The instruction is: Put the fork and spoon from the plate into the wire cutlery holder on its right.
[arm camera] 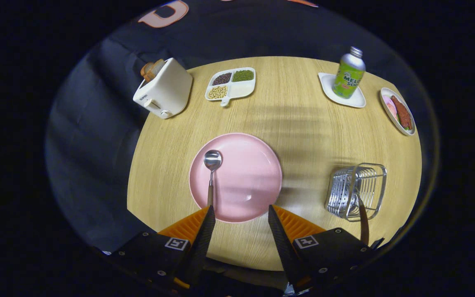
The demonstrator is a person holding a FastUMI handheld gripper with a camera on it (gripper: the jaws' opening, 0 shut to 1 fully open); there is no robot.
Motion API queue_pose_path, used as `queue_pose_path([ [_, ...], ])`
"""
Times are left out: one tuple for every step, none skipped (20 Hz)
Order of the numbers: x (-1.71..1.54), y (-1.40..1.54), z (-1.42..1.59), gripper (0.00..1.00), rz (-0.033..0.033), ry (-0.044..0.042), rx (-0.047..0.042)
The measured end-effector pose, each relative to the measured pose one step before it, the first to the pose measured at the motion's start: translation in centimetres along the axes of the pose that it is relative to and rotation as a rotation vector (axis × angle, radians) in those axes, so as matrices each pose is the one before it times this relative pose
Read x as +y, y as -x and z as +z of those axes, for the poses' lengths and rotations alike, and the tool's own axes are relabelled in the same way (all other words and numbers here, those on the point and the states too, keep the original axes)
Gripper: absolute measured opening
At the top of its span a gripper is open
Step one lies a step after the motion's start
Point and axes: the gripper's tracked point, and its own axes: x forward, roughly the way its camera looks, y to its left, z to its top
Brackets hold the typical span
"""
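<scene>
Gripper view gives us our own gripper [239, 212] nearest, its two ridged, wedge-shaped fingers [202, 235] spread wide with nothing between them, hanging above the near edge of a round table [303, 128] of pale wood grain. Just ahead of the fingertips we see the plate [245, 173], a smooth, glossy pink disc with a shallow rim. On its left side lies the spoon [211, 175], polished metal bowl pointing away from us, brown handle running back to the left fingertip. To the plate's right, apart from it, stands the wire cutlery holder [355, 189], a shiny rectangular basket of thin metal bars; the fork [363, 222] stands in it, its brown handle sticking out toward us.

Beyond these we find a boxy cream toaster [165, 90] with bread in its slot, a white divided tray [231, 84] holding dark, green and pale beans in three of its sections, a green bottle [349, 74] with a metal cap on a white coaster [340, 93], and an oval dish [398, 111] of food.
</scene>
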Motion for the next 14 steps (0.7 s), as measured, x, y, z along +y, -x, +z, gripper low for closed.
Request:
queue_pose_path([
  [0.921, -0.636, -0.140, 0.78, 0.00532, 0.02070, 0.00157],
  [0.850, -0.654, -0.392, 0.79, 0.00391, 0.01733, 0.00695],
  [0.691, -0.493, -0.225, 0.78, 0.00345, 0.01321, 0.00605],
  [0.620, -0.663, -0.106, 0.78, 0.00237, 0.00756, 0.00365],
  [0.645, -0.810, -0.084, 0.78, 0.00112, -0.00014, 0.00352],
  [0.500, -0.607, -0.069, 0.79, 0.00190, -0.00112, 0.00282],
  [0.532, -0.713, -0.239, 0.78, 0.00240, -0.00428, 0.00553],
  [0.481, -0.545, -0.106, 0.78, 0.00606, -0.00191, 0.00252],
  [0.337, -0.698, -0.106, 0.78, -0.00098, 0.00111, -0.00008],
  [0.031, -0.665, -0.019, 0.78, -0.00782, 0.00084, -0.00075],
  [-0.058, -0.564, -0.098, 0.77, -0.01141, -0.00088, -0.00146],
  [-0.073, -0.669, -0.093, 0.76, -0.01306, -0.00256, 0.00046],
  [-0.072, -0.535, -0.064, 0.75, -0.01126, -0.00471, -0.00358],
  [-0.027, -0.532, -0.086, 0.71, -0.00844, -0.00354, -0.00269],
])
